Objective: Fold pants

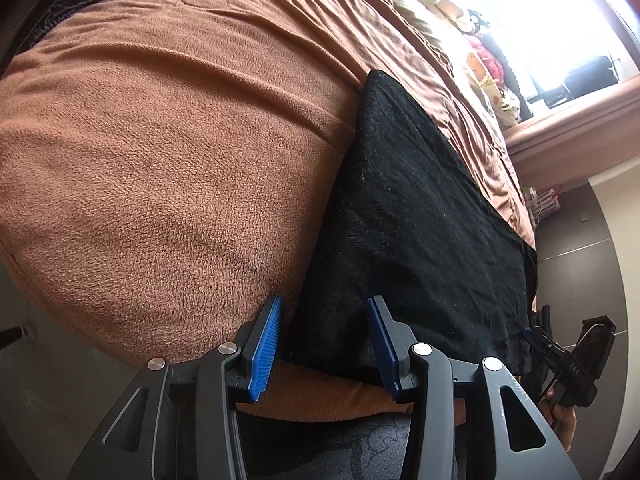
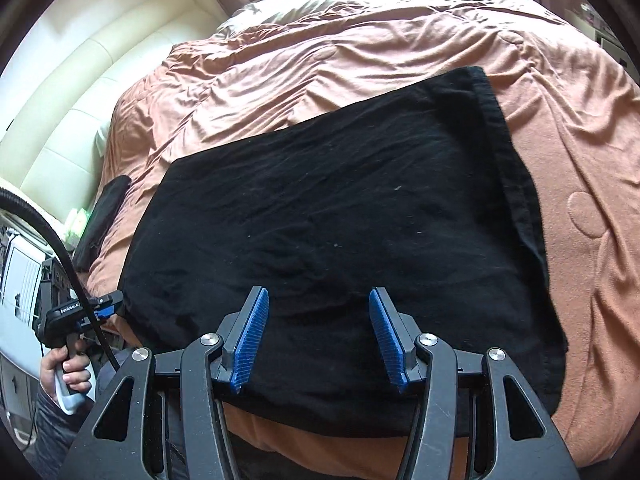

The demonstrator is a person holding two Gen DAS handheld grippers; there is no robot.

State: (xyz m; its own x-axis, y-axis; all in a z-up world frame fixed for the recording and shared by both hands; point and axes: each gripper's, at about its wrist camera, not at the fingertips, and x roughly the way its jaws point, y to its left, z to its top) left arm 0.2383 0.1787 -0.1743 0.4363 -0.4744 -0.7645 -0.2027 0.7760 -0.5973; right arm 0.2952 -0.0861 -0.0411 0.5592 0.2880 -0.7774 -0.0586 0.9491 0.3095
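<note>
right wrist view has the whole black pants (image 2: 340,216) in frame: folded into a broad flat rectangle on the brown blanket (image 2: 580,160) of the bed, near the front edge. a hem or waistband seam runs down its right side, light wrinkles and lint specks across the top. left wrist view only catches the pants (image 1: 420,220) from the side, as a dark wedge tapering away from the camera, with a big stretch of bare blanket (image 1: 160,140) to its left.

only the right view shows the cream padded headboard (image 2: 80,92) and a dark flat object (image 2: 102,216) at the bed's left edge. only the left view shows the bright window (image 1: 560,20) and stuffed toys (image 1: 480,60) along the sill.

each view catches the other tool. right gripper (image 2: 318,340): jaws wide, blue pads over the near part of the pants, nothing held. left gripper (image 1: 324,344): jaws wide over the pants' near corner, nothing between them. in the right view the left gripper (image 2: 106,308) sits at the pants' left corner, hand (image 2: 60,372) on its grip; contact with the cloth unclear.
</note>
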